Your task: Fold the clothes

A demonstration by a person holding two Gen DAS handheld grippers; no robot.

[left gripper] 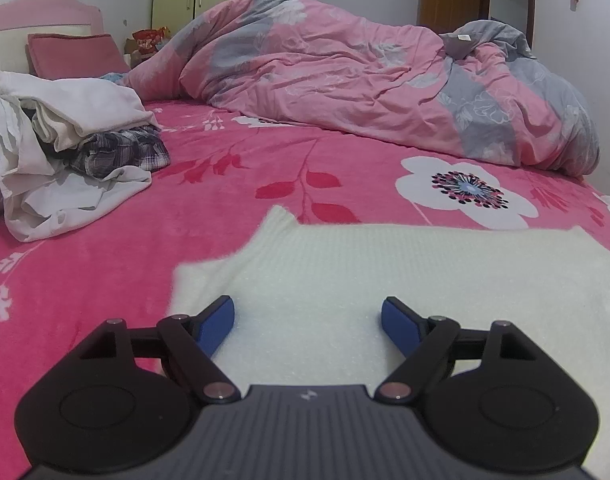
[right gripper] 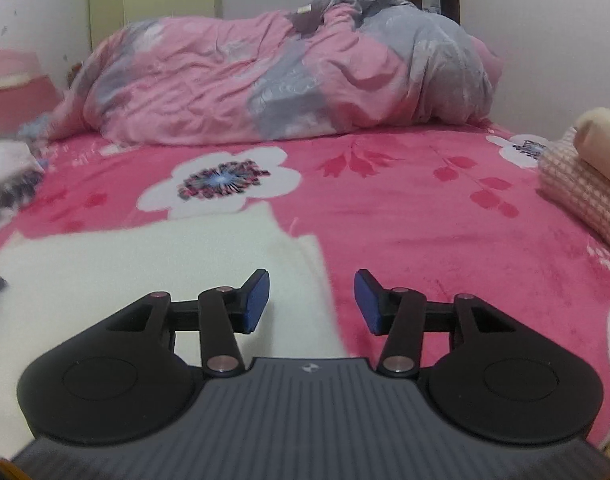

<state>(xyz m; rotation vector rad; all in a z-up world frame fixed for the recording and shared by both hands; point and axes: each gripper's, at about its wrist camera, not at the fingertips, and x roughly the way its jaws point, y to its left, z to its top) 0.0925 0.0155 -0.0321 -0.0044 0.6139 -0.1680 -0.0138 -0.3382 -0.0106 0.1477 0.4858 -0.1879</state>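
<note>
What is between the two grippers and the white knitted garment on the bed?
Nothing visible. The left gripper hangs open directly over the white knitted garment, and the right gripper hangs open over its right edge. The pile of unfolded clothes lies apart, to the left.

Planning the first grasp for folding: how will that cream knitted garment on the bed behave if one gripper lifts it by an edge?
The cream knit lies flat and ribbed, so it will likely drape limply. It looks thick, so probably bulky when folded. The fuzzy bedspread may drag on it if pushed.
</note>
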